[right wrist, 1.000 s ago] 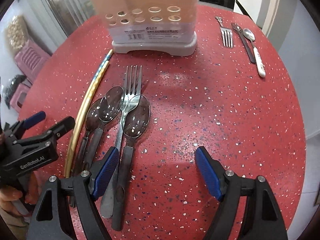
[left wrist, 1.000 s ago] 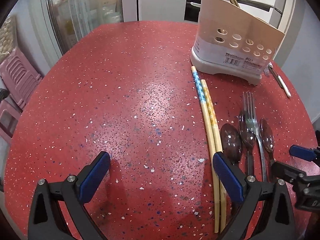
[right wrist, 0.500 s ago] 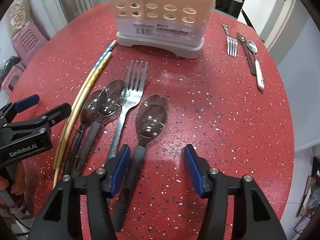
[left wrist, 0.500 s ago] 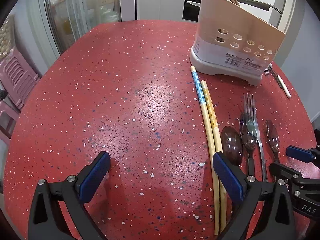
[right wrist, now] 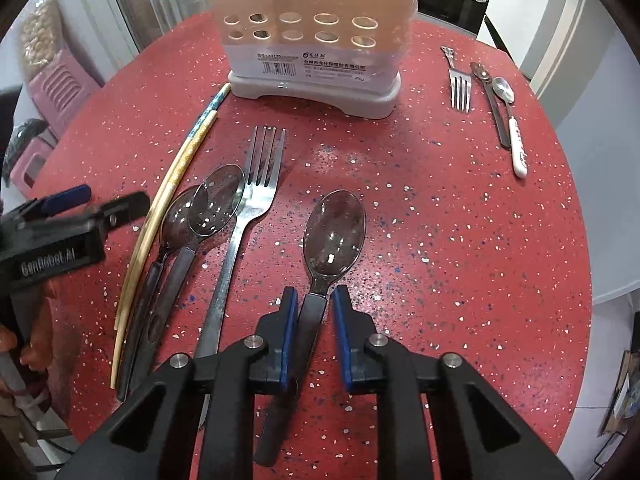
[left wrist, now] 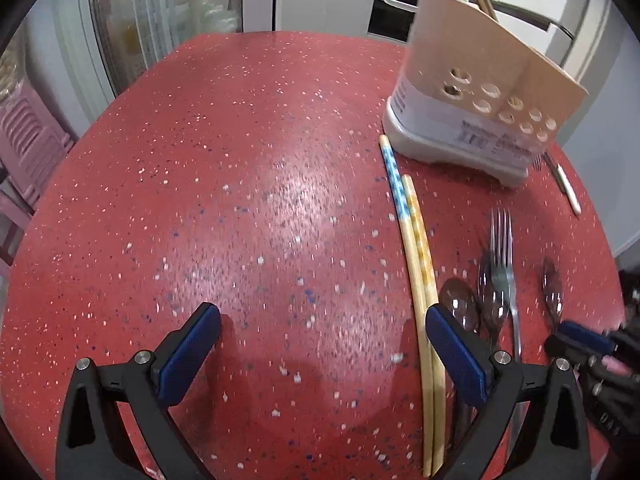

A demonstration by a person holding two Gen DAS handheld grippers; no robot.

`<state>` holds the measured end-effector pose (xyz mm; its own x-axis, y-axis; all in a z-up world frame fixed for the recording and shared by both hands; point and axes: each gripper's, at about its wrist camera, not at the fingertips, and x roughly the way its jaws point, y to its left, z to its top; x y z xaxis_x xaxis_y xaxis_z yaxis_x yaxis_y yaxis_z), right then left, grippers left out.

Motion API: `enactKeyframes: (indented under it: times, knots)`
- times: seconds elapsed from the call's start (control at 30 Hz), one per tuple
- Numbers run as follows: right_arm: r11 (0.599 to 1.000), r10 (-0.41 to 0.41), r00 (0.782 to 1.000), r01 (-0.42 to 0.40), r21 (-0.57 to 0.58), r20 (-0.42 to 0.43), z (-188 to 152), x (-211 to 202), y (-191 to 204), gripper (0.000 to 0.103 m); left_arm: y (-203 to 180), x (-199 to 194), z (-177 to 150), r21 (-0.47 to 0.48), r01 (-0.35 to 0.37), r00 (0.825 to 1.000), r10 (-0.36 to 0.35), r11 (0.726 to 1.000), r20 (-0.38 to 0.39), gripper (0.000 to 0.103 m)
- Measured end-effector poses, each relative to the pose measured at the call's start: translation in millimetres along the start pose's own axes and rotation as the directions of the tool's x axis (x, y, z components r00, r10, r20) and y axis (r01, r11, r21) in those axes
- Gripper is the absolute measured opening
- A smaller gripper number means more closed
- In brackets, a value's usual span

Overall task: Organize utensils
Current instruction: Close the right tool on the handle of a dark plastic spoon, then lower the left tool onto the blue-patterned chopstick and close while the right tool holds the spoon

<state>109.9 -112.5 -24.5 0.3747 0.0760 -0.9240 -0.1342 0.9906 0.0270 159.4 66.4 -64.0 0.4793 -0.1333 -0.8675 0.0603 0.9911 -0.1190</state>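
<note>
My right gripper is shut on the dark handle of a clear-bowled spoon, which lies apart from the other utensils on the red table. To its left lie a steel fork, two more dark-handled spoons and a pair of chopsticks. The beige utensil holder stands at the back. My left gripper is open and empty over bare table, with the chopsticks just beside its right finger. The right gripper shows at the right edge of the left wrist view.
A small fork, a dark spoon and a white-handled spoon lie at the back right near the table edge. Pink stools stand beside the table on the left. The holder has utensils inside.
My right gripper has closed from wide open onto the rightmost spoon's handle, and that spoon has shifted right, away from the fork. The left gripper has barely moved.
</note>
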Motion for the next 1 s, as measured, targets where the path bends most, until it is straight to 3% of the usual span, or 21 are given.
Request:
enactKeyframes:
  times: [0.3,0.5,0.8,1.0]
  knots:
    - [1.0,0.028,1.0,-0.028,0.005,0.005,-0.3,0.9,-9.1,0.02,-0.8,28.1,64.3,-0.059,0.027,0.999,-0.028,0.998,-0.027,0.103]
    - [0.999,0.039,0.999,-0.039,0.005,0.01,-0.3,2.0,-12.1,0.02,-7.5,58.2,103.8,-0.07,-0.009,0.999,0.006,0.997,-0.051,0.103]
    - [0.999,0.054,0.998,-0.054,0.004,0.015,-2.8,1.6,-14.9,0.02,19.3,67.8,112.2,-0.055,-0.076,0.996,0.073,0.996,-0.048,0.103]
    - [0.999,0.049,0.999,-0.049,-0.005,0.012,-2.9,2.3,-14.2,0.02,31.4,67.7,103.5,-0.081,-0.037,0.998,0.032,0.996,-0.057,0.103]
